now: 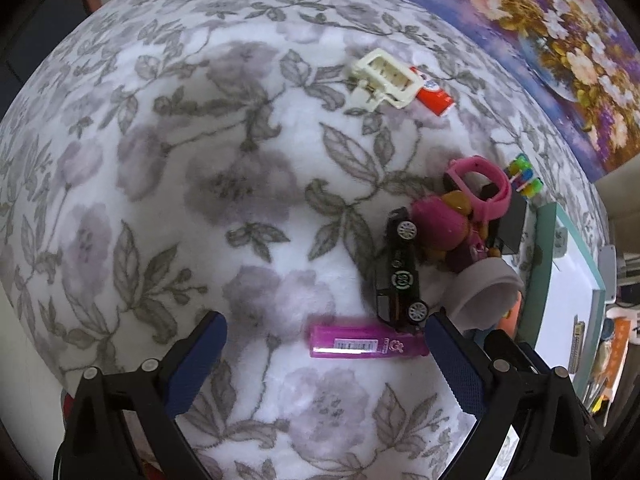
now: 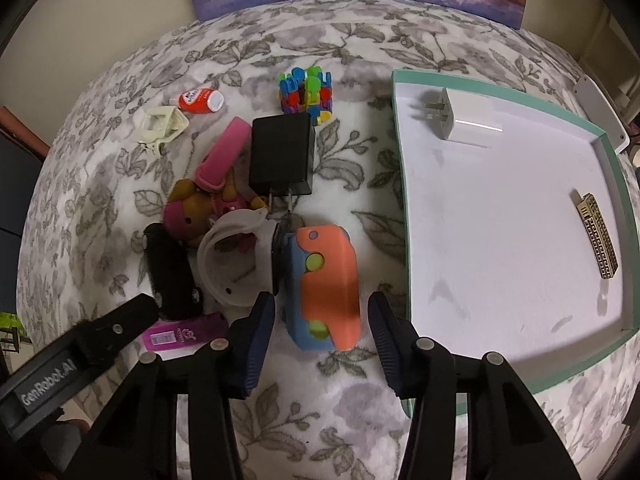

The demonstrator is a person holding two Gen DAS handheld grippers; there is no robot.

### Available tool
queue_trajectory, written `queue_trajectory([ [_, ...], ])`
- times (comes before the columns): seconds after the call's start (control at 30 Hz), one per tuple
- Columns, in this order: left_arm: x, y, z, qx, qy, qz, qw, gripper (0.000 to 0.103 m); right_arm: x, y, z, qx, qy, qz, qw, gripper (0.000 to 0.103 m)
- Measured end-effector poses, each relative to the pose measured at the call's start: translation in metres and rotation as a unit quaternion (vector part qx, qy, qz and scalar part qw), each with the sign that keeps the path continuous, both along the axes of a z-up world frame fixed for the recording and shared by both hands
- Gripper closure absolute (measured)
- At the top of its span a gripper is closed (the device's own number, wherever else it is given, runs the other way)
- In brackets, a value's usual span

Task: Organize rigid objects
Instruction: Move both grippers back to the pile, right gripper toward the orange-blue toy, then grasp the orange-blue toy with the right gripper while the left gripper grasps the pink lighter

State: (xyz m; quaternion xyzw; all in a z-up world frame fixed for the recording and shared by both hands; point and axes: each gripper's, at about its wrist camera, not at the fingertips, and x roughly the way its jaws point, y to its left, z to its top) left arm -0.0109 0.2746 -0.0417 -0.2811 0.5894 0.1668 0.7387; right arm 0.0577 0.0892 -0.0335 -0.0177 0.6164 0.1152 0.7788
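We see a crowded heap of small things on the cloth. A black toy car with white wheels (image 1: pixel 400 270) lies on its side against a pink and brown toy figure (image 1: pixel 444 228), with a pink loop-shaped plastic strap (image 1: pixel 486 184) behind it and a translucent white band (image 2: pixel 228 264) in front. A black plug-in charger block (image 2: pixel 281 156) lies in the middle of the heap, its prongs pointing at an orange and blue rounded toy (image 2: pixel 326 292). Beyond the charger stands a cluster of bright multicoloured plastic pieces (image 2: pixel 307 94). Well apart from the heap, a cream plastic hair claw (image 1: pixel 382 80) touches a small red and white tube (image 1: pixel 434 96). A flat magenta rectangular lighter-like piece (image 1: pixel 366 344) lies just in front of the car.

Everything rests on a white fleecy cover printed with grey flowers and leaves (image 1: pixel 200 200). At its right edge sits a shallow white tray with a teal rim (image 2: pixel 400 184), holding a white wall charger (image 2: pixel 466 124) in its far corner and a patterned brass-coloured bar (image 2: pixel 599 236) near the right wall. A floral painting (image 1: pixel 560 40) leans at the back.

Our left gripper (image 1: pixel 326 354) is spread wide and holds nothing; the magenta piece lies between its blue pads, its end just beside the right one. Our right gripper (image 2: pixel 322 344) is also wide open and empty, its pads on either side of the near end of the orange and blue toy.
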Motion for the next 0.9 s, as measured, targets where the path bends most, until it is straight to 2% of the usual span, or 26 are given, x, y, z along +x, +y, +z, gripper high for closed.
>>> queue_trajectory([
  [0.4,0.003,0.0,-0.007,-0.005,0.002,0.006,1.0,0.003,0.011,0.009,-0.014,-0.018,0.006,0.003,1.0,0.056],
  [0.47,0.006,0.0,-0.009,-0.004,0.003,0.005,1.0,0.003,0.011,0.013,-0.022,-0.036,0.009,0.006,0.999,0.056],
  [0.9,0.003,0.0,-0.009,-0.004,0.005,0.006,1.0,0.003,0.01,0.019,-0.022,-0.052,-0.007,0.013,0.999,0.058],
])
